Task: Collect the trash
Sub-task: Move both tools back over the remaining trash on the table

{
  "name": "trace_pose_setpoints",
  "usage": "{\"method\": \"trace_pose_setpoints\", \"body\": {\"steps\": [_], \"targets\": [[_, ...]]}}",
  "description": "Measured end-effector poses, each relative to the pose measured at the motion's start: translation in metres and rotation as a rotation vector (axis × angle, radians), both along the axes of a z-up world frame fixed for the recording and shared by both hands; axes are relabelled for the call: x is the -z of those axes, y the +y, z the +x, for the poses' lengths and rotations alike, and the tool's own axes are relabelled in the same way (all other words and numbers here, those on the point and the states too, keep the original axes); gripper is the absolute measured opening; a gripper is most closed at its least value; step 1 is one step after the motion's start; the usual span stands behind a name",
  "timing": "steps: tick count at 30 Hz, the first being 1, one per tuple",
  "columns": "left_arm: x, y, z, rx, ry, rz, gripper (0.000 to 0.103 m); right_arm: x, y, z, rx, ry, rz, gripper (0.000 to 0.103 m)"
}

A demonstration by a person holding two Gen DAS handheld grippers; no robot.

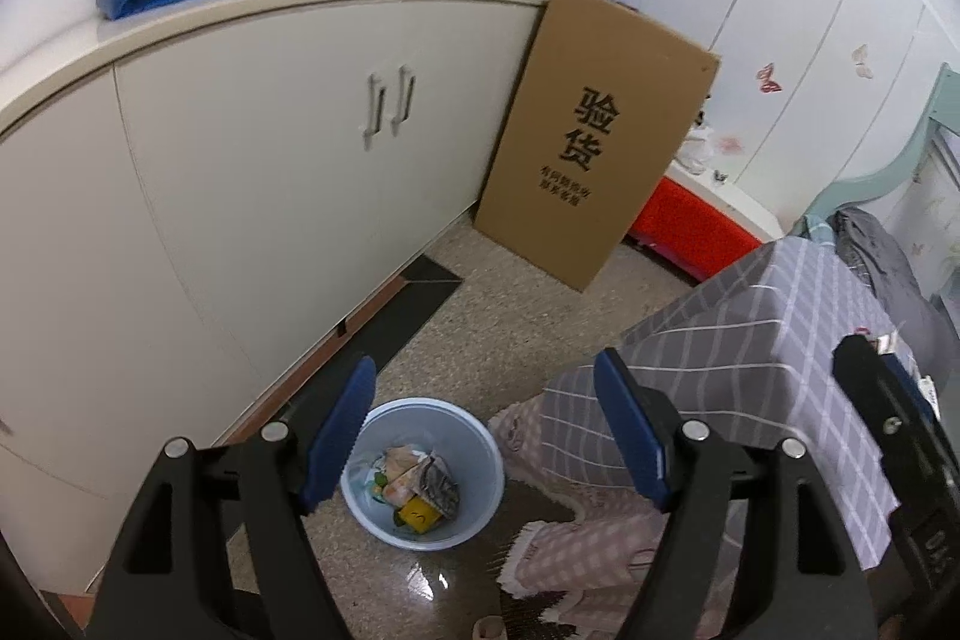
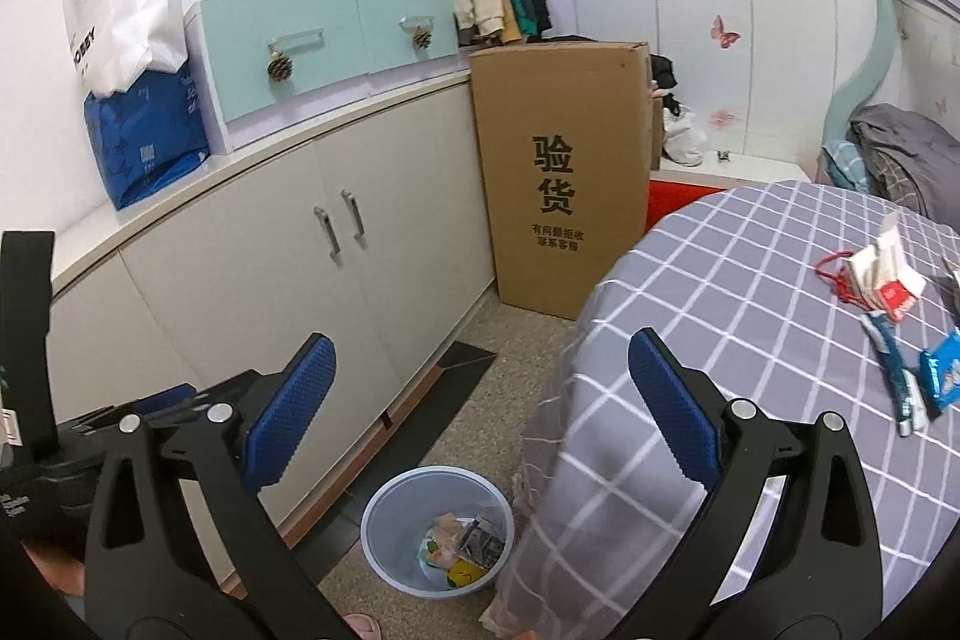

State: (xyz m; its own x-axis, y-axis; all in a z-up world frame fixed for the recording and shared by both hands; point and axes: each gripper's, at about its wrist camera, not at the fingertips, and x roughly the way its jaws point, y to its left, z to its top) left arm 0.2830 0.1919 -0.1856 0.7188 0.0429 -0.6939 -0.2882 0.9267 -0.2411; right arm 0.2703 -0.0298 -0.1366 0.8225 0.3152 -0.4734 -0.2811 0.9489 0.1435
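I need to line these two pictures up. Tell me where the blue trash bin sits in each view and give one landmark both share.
Left wrist view: the trash bin is at bottom centre, on the floor between the open gripper's fingers.
Right wrist view: the trash bin is at bottom centre, beside the checked tablecloth.
Shared landmark: the tall cardboard box with black printed characters, standing against the cabinet.

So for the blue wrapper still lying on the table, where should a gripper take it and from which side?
Probably from above, across its narrow width. The blue wrapper lies flat on the checked tablecloth, so there is no raised edge to catch from the side. The right gripper, open and empty, is nearer.
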Motion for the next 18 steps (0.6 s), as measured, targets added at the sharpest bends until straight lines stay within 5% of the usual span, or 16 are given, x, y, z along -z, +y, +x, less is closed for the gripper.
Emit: {"method": "trace_pose_setpoints", "body": {"steps": [11,18], "targets": [[-0.031,-0.079,-0.001,0.127,-0.047,0.014,0.076,-0.018,-0.100,-0.016,0.168,0.007,0.021,0.096],[-0.034,-0.175,0.018,0.317,-0.016,0.001,0.076,-0.016,-0.198,-0.025,0.363,0.044,0.047,0.097]]}}
